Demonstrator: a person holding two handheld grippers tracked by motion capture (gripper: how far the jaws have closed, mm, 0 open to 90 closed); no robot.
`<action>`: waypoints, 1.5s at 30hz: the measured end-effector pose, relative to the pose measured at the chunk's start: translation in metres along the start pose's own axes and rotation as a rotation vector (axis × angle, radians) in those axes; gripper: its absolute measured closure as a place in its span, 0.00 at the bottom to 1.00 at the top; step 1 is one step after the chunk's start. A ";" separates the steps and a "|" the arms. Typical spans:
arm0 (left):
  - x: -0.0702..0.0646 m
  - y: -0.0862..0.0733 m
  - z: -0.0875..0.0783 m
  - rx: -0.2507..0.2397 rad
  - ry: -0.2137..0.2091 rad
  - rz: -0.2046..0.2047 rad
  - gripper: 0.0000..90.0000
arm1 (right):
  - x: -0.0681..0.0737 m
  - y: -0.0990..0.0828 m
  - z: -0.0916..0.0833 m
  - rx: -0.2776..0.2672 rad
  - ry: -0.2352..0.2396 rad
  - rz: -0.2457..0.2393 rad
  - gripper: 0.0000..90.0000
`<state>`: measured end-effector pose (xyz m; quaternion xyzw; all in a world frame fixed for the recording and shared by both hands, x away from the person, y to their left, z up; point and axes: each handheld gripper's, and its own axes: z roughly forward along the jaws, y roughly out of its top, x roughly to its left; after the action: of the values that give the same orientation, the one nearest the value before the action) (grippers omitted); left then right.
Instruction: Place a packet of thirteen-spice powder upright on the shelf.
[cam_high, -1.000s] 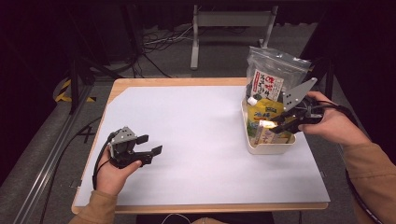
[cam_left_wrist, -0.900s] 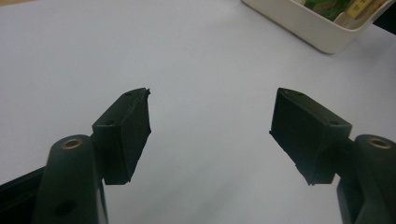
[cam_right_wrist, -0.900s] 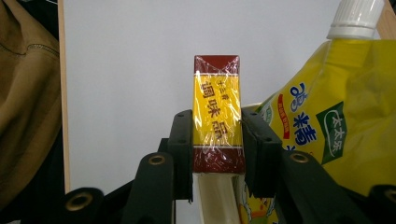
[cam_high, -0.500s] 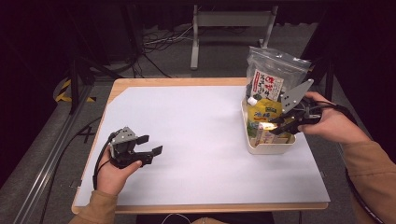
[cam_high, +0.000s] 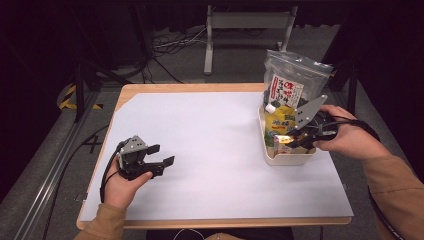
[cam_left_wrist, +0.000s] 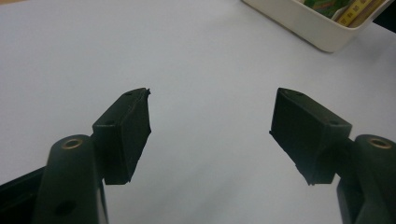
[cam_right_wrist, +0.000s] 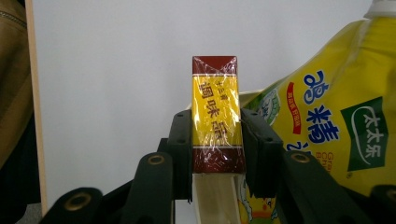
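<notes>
My right gripper (cam_right_wrist: 215, 140) is shut on a small yellow and dark red wrapped box (cam_right_wrist: 215, 114), held just above the cream tray (cam_high: 280, 157) at the table's right. In the high view that gripper (cam_high: 286, 141) comes in from the right over the tray with the box (cam_high: 281, 139) at its tips. A yellow spouted pouch (cam_right_wrist: 336, 116) stands in the tray beside the box, and a clear bag of dark contents (cam_high: 295, 82) rises at the tray's far end. My left gripper (cam_high: 159, 161) rests open near the table's left front, its jaws (cam_left_wrist: 210, 133) wide apart over bare white surface.
A white sheet (cam_high: 210, 150) covers the wooden table (cam_high: 190, 88). The cream tray's corner (cam_left_wrist: 317, 32) appears far off in the left gripper view. Beyond the table are a dark floor with cables and a metal stand (cam_high: 250, 20).
</notes>
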<state>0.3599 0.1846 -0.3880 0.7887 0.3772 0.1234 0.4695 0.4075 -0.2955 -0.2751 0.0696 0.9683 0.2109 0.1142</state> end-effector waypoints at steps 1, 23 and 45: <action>0.000 0.000 0.000 0.000 0.000 0.000 0.32 | 0.000 0.000 0.001 0.002 0.003 -0.002 0.74; 0.001 0.001 0.002 0.000 -0.009 -0.002 0.32 | 0.001 -0.015 0.013 0.019 -0.050 0.057 0.64; -0.003 -0.018 -0.022 -0.010 -0.013 -0.005 0.30 | 0.046 -0.009 0.006 -0.326 -0.168 0.253 0.49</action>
<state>0.3370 0.2018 -0.3906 0.7862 0.3755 0.1189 0.4762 0.3636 -0.2923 -0.2932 0.1885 0.8921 0.3706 0.1767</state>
